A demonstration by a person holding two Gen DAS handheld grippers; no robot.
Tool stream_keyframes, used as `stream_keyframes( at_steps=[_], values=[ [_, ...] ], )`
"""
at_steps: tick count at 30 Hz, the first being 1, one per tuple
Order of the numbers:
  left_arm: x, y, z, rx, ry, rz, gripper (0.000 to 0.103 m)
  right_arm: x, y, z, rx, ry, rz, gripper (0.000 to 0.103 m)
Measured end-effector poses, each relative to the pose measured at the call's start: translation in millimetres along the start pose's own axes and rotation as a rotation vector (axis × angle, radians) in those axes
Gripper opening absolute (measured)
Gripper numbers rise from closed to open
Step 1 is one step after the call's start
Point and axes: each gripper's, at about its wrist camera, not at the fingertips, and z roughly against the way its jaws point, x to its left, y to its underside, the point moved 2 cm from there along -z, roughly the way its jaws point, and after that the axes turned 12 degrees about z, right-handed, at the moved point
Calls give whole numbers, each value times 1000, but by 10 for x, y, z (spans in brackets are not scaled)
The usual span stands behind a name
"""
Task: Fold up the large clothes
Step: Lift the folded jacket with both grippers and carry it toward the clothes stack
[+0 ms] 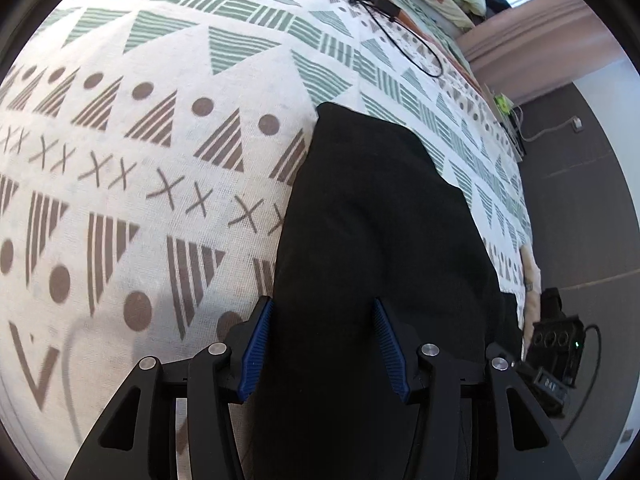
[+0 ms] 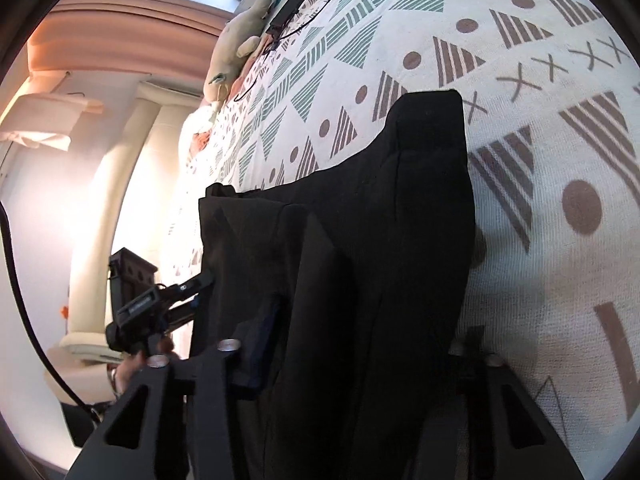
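In the left wrist view, a bedspread (image 1: 140,152) printed with brown triangles, dots and crosses and green striped triangles fills the left side of the frame, covering the bed. Right of centre, a black garment (image 1: 372,216) lies on it as a long folded strip running away from the camera. The left gripper (image 1: 322,344) stands over the near end of this strip, its blue-padded jaws apart, with the cloth lying between them and neither pad clearly pressing on it. Farther back, a thin black cable (image 1: 400,28) loops across the spread. At the right edge, beyond the bed, dark floor shows, along with the black body of the other tool. In the right wrist view, pale curtains (image 2: 120,200) and the left tool (image 2: 156,304) sit on the left, then a soft toy (image 2: 236,48) at the bed's far edge. The black garment takes the middle, folded in layers on the bedspread. The right gripper (image 2: 352,352) is low in the frame, its jaws wide apart, the cloth lying between and over them; whether they press it cannot be told.
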Motion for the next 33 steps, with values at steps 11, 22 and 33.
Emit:
stream_keyframes(
  at_steps=[11, 22, 33],
  values=[
    [-373, 274, 606, -115, -14, -115, 21, 598, 95, 336, -59, 137, 121, 18],
    [-639, 754, 1333, -252, 50, -170, 19, 1196, 375, 864, -175, 169, 202, 16],
    [-888, 1276, 2047, -338, 150, -229, 18, 1832, 720, 1440, -288, 170, 292, 16]
  ],
)
